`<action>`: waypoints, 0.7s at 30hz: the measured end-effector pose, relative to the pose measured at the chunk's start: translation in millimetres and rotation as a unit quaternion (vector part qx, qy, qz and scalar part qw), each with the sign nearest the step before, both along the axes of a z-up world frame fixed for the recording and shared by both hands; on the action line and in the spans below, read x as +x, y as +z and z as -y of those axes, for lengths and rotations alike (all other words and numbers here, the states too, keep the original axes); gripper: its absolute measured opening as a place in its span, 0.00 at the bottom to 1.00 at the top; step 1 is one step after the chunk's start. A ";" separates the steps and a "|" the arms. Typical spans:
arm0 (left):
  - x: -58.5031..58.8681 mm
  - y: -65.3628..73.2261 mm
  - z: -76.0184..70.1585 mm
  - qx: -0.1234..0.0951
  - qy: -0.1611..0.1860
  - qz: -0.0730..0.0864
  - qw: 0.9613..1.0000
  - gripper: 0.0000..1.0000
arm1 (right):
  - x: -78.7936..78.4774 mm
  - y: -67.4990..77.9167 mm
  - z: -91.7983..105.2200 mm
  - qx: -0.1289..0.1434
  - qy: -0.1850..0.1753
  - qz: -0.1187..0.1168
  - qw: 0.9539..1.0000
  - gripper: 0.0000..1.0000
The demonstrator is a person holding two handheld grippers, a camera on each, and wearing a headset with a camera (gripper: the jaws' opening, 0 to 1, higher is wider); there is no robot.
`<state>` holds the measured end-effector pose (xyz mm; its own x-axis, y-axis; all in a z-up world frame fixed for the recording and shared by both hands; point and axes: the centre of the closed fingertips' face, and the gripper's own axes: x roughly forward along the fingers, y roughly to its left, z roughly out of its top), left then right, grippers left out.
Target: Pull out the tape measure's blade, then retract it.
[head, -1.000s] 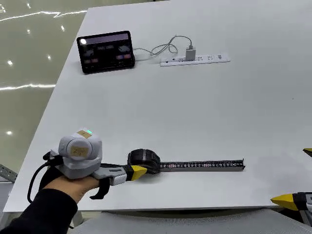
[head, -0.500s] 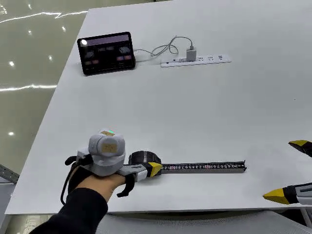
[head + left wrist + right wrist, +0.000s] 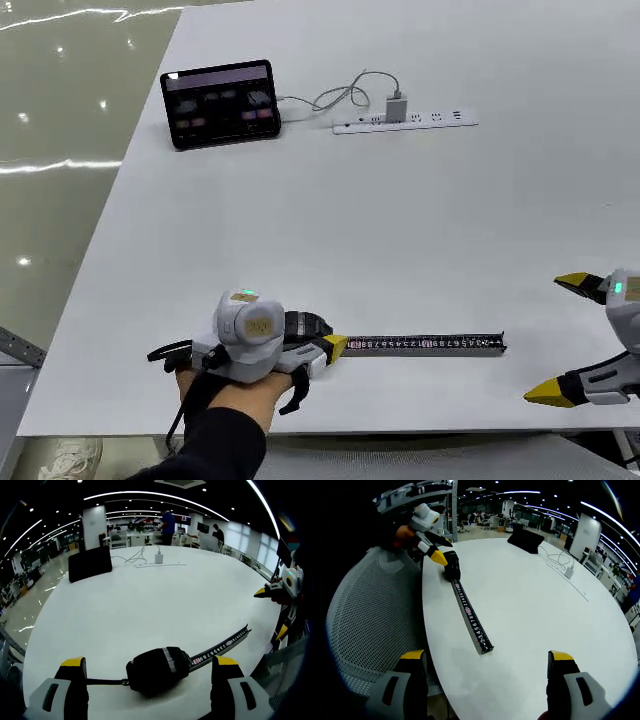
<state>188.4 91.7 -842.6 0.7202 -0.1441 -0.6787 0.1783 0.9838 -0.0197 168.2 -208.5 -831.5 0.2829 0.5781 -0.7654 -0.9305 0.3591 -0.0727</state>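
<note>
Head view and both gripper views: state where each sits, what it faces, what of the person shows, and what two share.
Head view: headset, facing down at the table; a sleeved hand, left gripper, right gripper show.
Left gripper view: on the left gripper, facing across the tape measure case; own jaws show.
Right gripper view: on the right gripper, facing along the blade; own jaws show.
Both gripper views share the blade, from opposite ends.

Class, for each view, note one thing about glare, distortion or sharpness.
Head view: bright streaks glare on the glossy floor; left gripper view: fisheye bows the table edge, tape measure case sharp; right gripper view: same bowing, blade numbers legible.
</note>
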 end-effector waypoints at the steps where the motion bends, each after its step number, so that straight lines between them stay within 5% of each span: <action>1: -0.6 -1.1 0.6 0.002 -0.002 -0.001 1.000 1.00 | 0.5 -0.5 -1.0 -0.005 0.003 -0.001 1.000 0.95; 10: -2.5 -11.5 10.3 -0.009 -0.010 -0.016 1.000 1.00 | 5.0 -2.6 -7.8 -0.024 0.026 -0.001 0.999 0.90; 21: 7.2 -20.5 12.6 -0.012 0.011 -0.006 1.000 0.96 | 8.3 -13.1 -17.7 -0.041 0.059 -0.006 0.997 0.81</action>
